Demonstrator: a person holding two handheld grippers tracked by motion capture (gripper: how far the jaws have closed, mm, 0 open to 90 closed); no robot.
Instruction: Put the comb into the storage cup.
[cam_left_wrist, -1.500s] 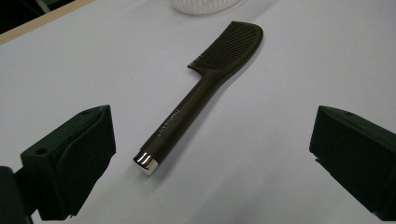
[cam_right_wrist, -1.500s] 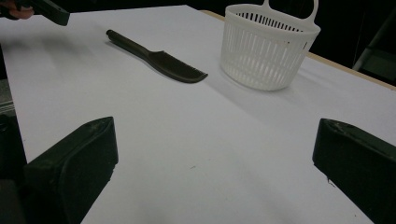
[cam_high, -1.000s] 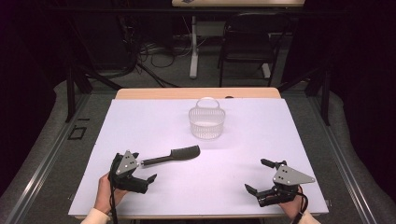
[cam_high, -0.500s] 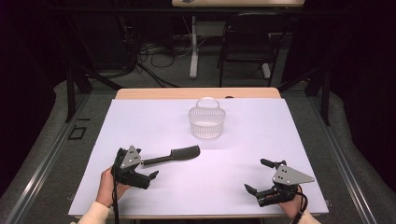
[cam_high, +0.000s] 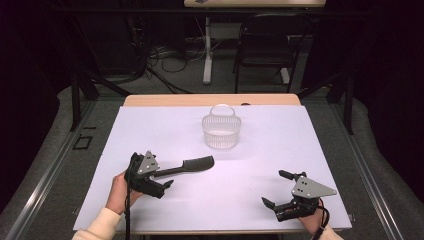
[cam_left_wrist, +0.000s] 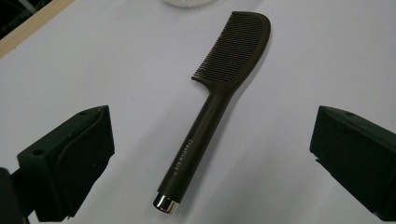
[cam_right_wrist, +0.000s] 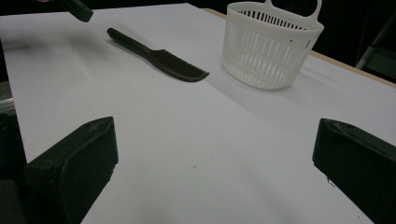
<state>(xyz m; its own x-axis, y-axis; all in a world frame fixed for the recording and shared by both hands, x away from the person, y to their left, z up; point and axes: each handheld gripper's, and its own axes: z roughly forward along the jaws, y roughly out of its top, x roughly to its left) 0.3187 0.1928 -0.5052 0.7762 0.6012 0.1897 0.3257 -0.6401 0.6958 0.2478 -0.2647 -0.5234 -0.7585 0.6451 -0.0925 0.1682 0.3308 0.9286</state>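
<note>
A dark brown comb (cam_high: 192, 165) lies flat on the white table cover, teeth end pointing right and away. My left gripper (cam_high: 162, 179) is open at the comb's handle end. In the left gripper view the comb (cam_left_wrist: 219, 102) runs up the middle, and its metal-capped handle end sits between the wide-apart jaws of the left gripper (cam_left_wrist: 212, 126), touching neither. My right gripper (cam_high: 274, 187) is open near the front right of the table, holding nothing. The right gripper (cam_right_wrist: 215, 140) looks across the table at the comb (cam_right_wrist: 163, 58).
A white slotted plastic basket (cam_high: 221, 131) with a loop handle stands upright at the table's middle back, also seen as the basket (cam_right_wrist: 271, 46) just right of the comb's teeth. The white cover (cam_high: 280, 145) leaves a wooden strip bare along the far edge. A chair (cam_high: 262, 45) stands beyond the table.
My left gripper has crept slightly forward and right, closer over the comb's handle. The right gripper, comb and basket have not moved.
</note>
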